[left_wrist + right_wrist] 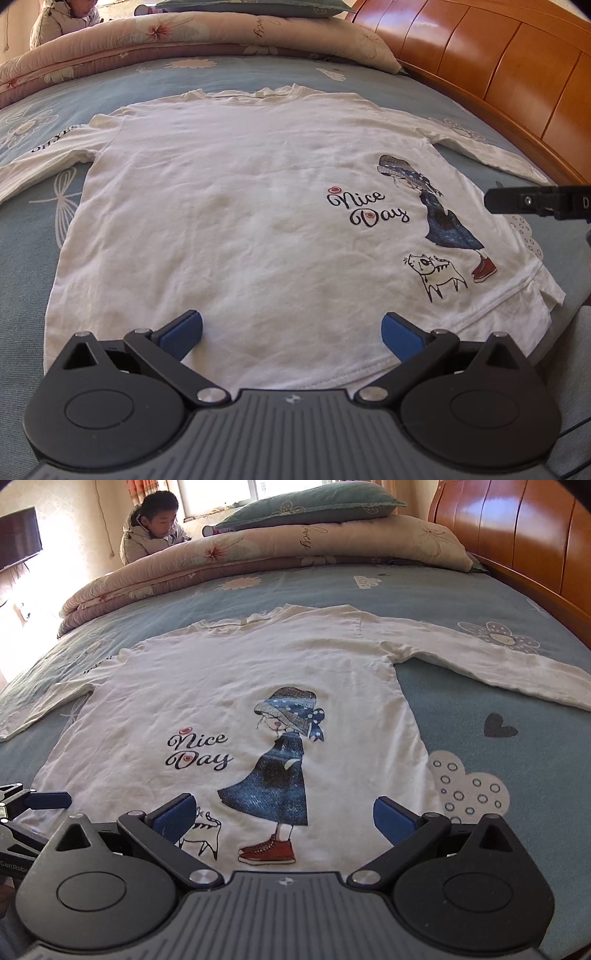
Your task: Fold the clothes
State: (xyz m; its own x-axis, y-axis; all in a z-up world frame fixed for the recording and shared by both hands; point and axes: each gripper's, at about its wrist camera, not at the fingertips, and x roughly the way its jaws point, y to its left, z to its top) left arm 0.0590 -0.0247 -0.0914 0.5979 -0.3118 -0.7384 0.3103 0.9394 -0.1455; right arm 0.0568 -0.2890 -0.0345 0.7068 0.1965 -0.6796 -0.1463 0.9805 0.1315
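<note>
A white long-sleeved shirt (229, 206) (207, 686) lies flat and face up on the blue bedspread, both sleeves spread out, hem toward me. It carries a "Nice Day" print and a girl in a blue dress (280, 768). My left gripper (291, 334) hovers open over the hem's middle, nothing between its blue pads. My right gripper (283, 816) is open too, above the hem near the printed red shoes. In the left wrist view the right gripper's finger (524, 201) pokes in from the right edge. A blue pad of the left gripper (48, 799) shows at the left edge of the right wrist view.
A folded floral quilt (258, 550) with a green pillow (310, 507) on top lies along the far side of the bed. A wooden headboard (517, 535) rises on the right. A person in a pale jacket (155, 531) sits behind the quilt. A dark screen (18, 535) hangs at left.
</note>
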